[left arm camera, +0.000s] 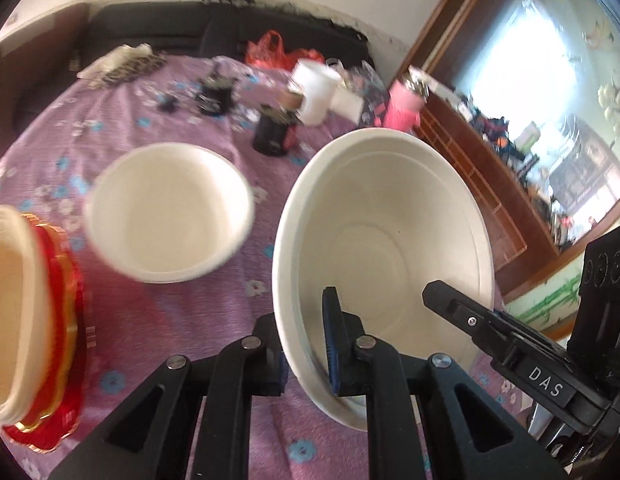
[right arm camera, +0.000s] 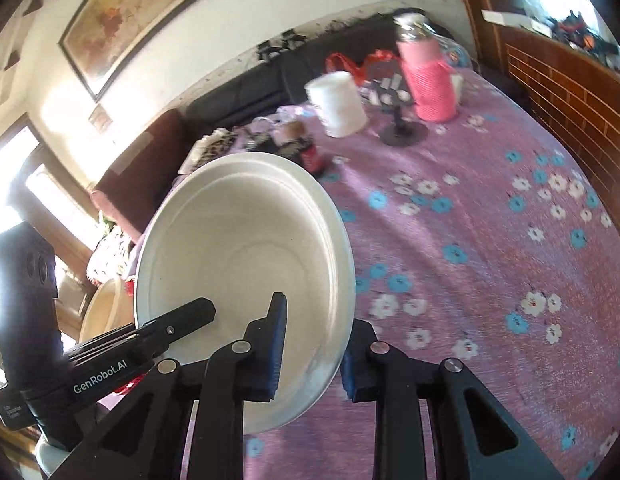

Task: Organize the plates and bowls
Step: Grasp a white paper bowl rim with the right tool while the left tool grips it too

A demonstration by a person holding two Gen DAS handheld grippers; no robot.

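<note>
A large white bowl (left arm camera: pixel 390 248) is held tilted above the purple flowered tablecloth (left arm camera: pixel 182 320) by both grippers. My left gripper (left arm camera: pixel 306 356) is shut on its left rim, one finger inside and one outside. My right gripper (right arm camera: pixel 310 356) is shut on the same bowl (right arm camera: pixel 246 256) at its right rim; its body shows in the left wrist view (left arm camera: pixel 530 352). A smaller white bowl (left arm camera: pixel 170 220) stands on the cloth to the left. At the far left a cream bowl (left arm camera: pixel 10 312) rests on a stack of red and gold plates (left arm camera: pixel 66 320).
At the table's far side stand a pink bottle (right arm camera: pixel 430 80), a white cup (right arm camera: pixel 342 100), dark jars (left arm camera: pixel 276 132) and a red bag (left arm camera: pixel 282 54). A small black stand (right arm camera: pixel 404 130) sits near the bottle. A black sofa (left arm camera: pixel 214 28) lies behind; a wooden cabinet (right arm camera: pixel 570 92) is at right.
</note>
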